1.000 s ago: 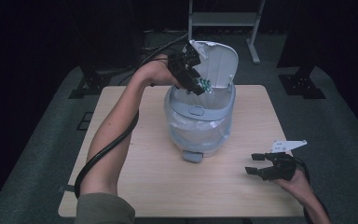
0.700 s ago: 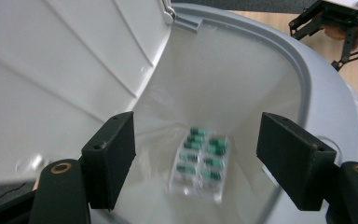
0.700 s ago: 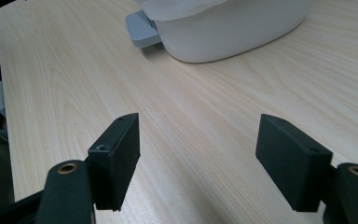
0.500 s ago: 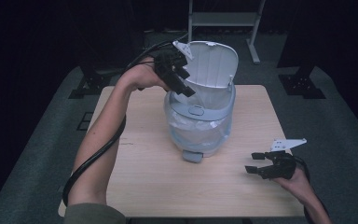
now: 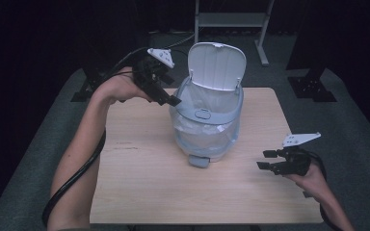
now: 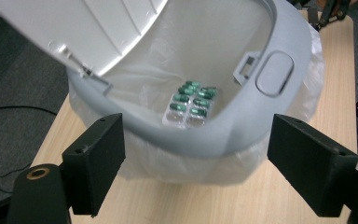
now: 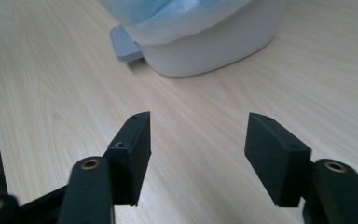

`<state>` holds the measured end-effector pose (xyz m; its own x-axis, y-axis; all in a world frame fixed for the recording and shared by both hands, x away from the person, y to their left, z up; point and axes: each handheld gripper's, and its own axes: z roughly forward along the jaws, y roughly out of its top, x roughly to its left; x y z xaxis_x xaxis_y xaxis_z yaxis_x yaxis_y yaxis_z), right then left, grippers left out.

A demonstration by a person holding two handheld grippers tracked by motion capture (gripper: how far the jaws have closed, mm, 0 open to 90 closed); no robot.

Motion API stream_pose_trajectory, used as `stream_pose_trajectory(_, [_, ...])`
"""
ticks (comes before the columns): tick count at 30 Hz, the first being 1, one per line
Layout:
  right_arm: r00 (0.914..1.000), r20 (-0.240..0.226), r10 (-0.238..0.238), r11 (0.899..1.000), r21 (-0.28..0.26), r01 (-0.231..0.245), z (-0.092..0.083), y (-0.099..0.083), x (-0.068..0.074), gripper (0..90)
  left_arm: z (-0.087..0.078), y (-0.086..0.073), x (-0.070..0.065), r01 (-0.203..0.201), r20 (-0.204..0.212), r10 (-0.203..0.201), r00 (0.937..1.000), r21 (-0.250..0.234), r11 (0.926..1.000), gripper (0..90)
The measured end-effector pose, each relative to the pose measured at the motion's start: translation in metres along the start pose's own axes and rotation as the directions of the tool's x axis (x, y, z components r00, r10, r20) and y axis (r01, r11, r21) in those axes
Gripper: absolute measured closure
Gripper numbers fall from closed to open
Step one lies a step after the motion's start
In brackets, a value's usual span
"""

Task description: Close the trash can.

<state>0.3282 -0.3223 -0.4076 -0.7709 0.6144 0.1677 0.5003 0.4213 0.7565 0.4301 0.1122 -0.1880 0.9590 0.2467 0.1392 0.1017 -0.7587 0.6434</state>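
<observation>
While left tool point(image 5: 173, 101) opens empty, bin rim point(image 6: 205, 135) fronts pill blister point(image 6: 191, 105).

We see light wood surface point(image 5: 139, 173), bare along its near edge. Grey carpet floor point(image 5: 53, 139) around it. Metal rack legs point(image 5: 262, 48) beyond far edge. Black stand feet point(image 5: 315, 86) off far right corner.

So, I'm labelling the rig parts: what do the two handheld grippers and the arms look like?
Both are black: the left gripper and right gripper each have two flat, blocky jaws with brass-ringed pivots, a grey three-cornered plate on top and a thick black trailing cable. The forearms are bare, without sleeves.
</observation>
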Motion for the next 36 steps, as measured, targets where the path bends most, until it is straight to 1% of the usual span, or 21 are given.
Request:
stream_pose_trajectory(2, [1.0000, 0.007, 0.004, 1.000, -0.002, -0.004, -0.004, 0.006, -0.002, 43.6, -0.005, -0.007, -0.003, 0.002, -0.007, -0.002, 1.0000, 0.001, 1.0000, 16.5])
stream_pose_trajectory(5, [0.9998, 0.020, 0.005, 1.000, -0.009, -0.005, -0.010, 0.016, -0.005, 48.2, -0.008, -0.018, -0.008, 0.024, -0.010, -0.023, 0.9997, 0.011, 0.9997, 13.5])
stream_pose_trajectory(8, [0.9995, 0.030, 0.000, 1.000, -0.013, 0.000, -0.014, 0.024, -0.008, 50.9, -0.009, -0.029, -0.011, 0.037, -0.029, -0.037, 0.9989, 0.015, 0.9992, 9.6])
stream_pose_trajectory(10, [0.9996, 0.030, -0.002, 1.000, -0.010, 0.002, -0.015, 0.032, -0.009, 52.7, -0.011, -0.038, -0.013, 0.053, -0.027, -0.053, 0.9982, 0.003, 0.9986, 9.3])
stream_pose_trajectory(12, [0.9996, 0.030, -0.004, 1.000, -0.007, 0.004, -0.016, 0.039, -0.012, 53.8, -0.011, -0.047, -0.014, 0.058, -0.035, -0.058, 0.9977, 0.005, 0.9983, 8.7])
stream_pose_trajectory(15, [0.9996, 0.028, -0.008, 1.000, -0.001, 0.008, -0.016, 0.050, -0.016, 57.0, -0.011, -0.062, -0.015, 0.088, -0.041, -0.088, 0.9953, -0.007, 0.9961, 8.6])
stream_pose_trajectory(18, [0.9991, 0.035, -0.024, 1.000, 0.013, 0.023, -0.015, 0.061, -0.018, 60.3, -0.011, -0.075, -0.017, 0.105, -0.054, -0.105, 0.9930, -0.006, 0.9944, 8.6])
stream_pose_trajectory(21, [0.9987, 0.041, -0.029, 0.999, 0.018, 0.028, -0.015, 0.070, -0.021, 65.5, -0.011, -0.087, -0.020, 0.117, -0.060, -0.117, 0.9913, -0.017, 0.9930, 8.5])
stream_pose_trajectory(22, [0.9987, 0.042, -0.027, 0.999, 0.019, 0.026, -0.015, 0.073, -0.023, 67.1, -0.011, -0.092, -0.021, 0.127, -0.061, -0.128, 0.9898, -0.024, 0.9916, 7.6])
stream_pose_trajectory(24, [0.9986, 0.048, -0.023, 1.000, 0.019, 0.022, -0.016, 0.079, -0.027, 71.0, -0.011, -0.098, -0.023, 0.129, -0.066, -0.131, 0.9892, -0.025, 0.9913, 7.1])
stream_pose_trajectory(27, [0.9988, 0.046, -0.015, 1.000, 0.013, 0.015, -0.018, 0.086, -0.031, 75.5, -0.010, -0.108, -0.025, 0.149, -0.064, -0.152, 0.9864, -0.045, 0.9878, 7.1])
stream_pose_trajectory(29, [0.9988, 0.048, -0.013, 1.000, 0.017, 0.012, -0.018, 0.092, -0.034, 78.6, -0.009, -0.115, -0.027, 0.153, -0.069, -0.156, 0.9853, -0.047, 0.9870, 7.1])
stream_pose_trajectory(31, [0.9986, 0.050, -0.017, 1.000, 0.018, 0.016, -0.019, 0.098, -0.037, 81.3, -0.008, -0.122, -0.029, 0.161, -0.072, -0.165, 0.9836, -0.056, 0.9853, 7.1])
stream_pose_trajectory(34, [0.9983, 0.055, -0.020, 1.000, 0.015, 0.020, -0.020, 0.109, -0.041, 84.8, -0.006, -0.131, -0.032, 0.173, -0.077, -0.176, 0.9813, -0.054, 0.9835, 7.1])
stream_pose_trajectory(36, [0.9981, 0.056, -0.027, 1.000, 0.015, 0.026, -0.021, 0.115, -0.044, 86.5, -0.005, -0.136, -0.035, 0.181, -0.080, -0.186, 0.9793, -0.065, 0.9813, 7.0])
